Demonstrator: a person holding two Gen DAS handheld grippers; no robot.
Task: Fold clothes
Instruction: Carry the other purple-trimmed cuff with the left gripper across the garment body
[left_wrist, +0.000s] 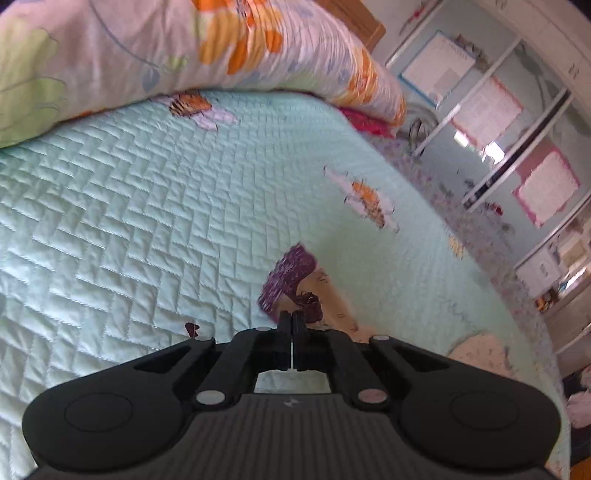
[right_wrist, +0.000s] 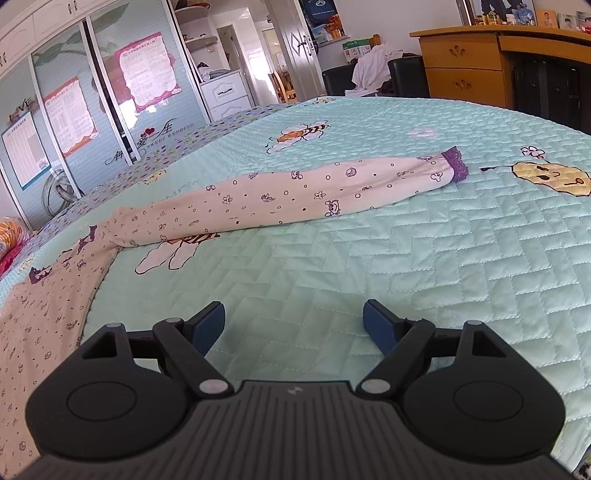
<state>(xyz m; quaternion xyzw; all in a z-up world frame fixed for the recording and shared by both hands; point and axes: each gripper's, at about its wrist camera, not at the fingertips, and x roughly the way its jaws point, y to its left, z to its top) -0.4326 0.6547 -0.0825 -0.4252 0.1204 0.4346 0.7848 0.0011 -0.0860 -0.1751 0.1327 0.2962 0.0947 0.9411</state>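
A beige pyjama garment (right_wrist: 258, 199) with small purple prints lies on the mint quilted bedspread (right_wrist: 443, 258). One long limb of it stretches right to a purple lace cuff (right_wrist: 454, 162); the wider body (right_wrist: 37, 314) lies at the left. My right gripper (right_wrist: 293, 325) hovers open over bare quilt, nearer than that limb, its blue pads (right_wrist: 208, 326) far apart and empty. In the left wrist view my left gripper (left_wrist: 291, 319) is shut, its tips pinched at the edge of another purple lace cuff (left_wrist: 291, 273) with beige cloth (left_wrist: 332, 295) behind it.
A rolled floral quilt (left_wrist: 184, 48) lies along the far side of the bed, red cloth (left_wrist: 365, 122) beside it. Wardrobe doors with posters (right_wrist: 144, 70) stand past the bed's edge. A wooden desk (right_wrist: 461, 66) and a black chair (right_wrist: 406, 74) with clothes stand beyond the bed.
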